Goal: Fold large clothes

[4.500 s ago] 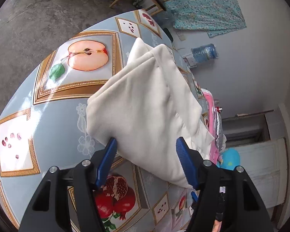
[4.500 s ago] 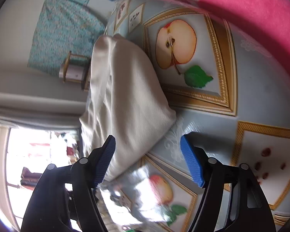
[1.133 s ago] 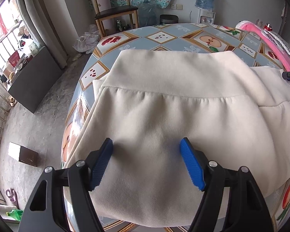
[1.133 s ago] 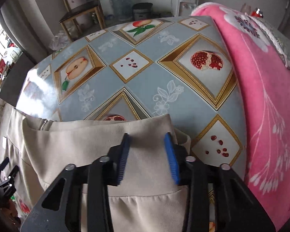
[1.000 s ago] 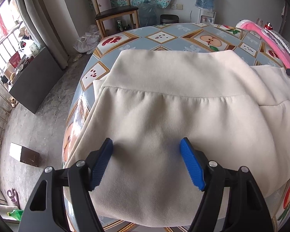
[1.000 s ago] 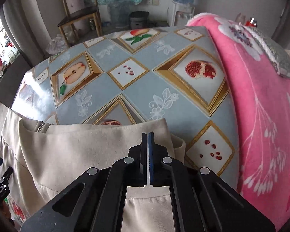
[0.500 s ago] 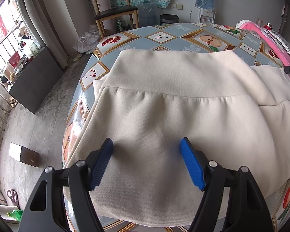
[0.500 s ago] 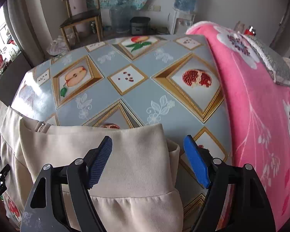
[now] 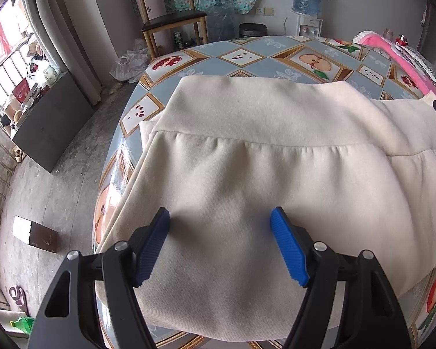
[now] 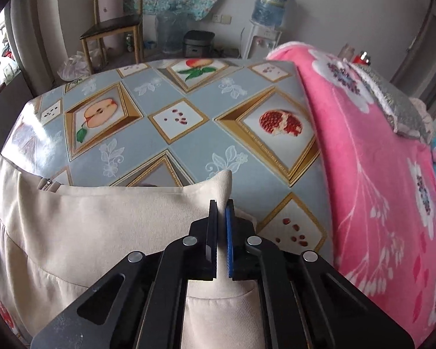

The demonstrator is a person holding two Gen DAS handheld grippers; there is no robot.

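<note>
With my right gripper [image 10: 221, 208] pinched on the waistband corner of the cream skirt [image 9: 276, 180] spread on the table [image 10: 189, 145] and my left gripper [image 9: 219, 226] spread above its body, I should lift that corner smoothly and fold it straight across.

Cream garment [image 9: 276, 160], pink floral blanket [image 10: 378, 160], grey-blue fruit-print tablecloth [image 10: 189, 99].

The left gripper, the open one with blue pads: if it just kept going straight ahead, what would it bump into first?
Probably the cream garment itself: the left gripper is open right over the cloth, which fills the path ahead. Depth is hard to judge.
</note>
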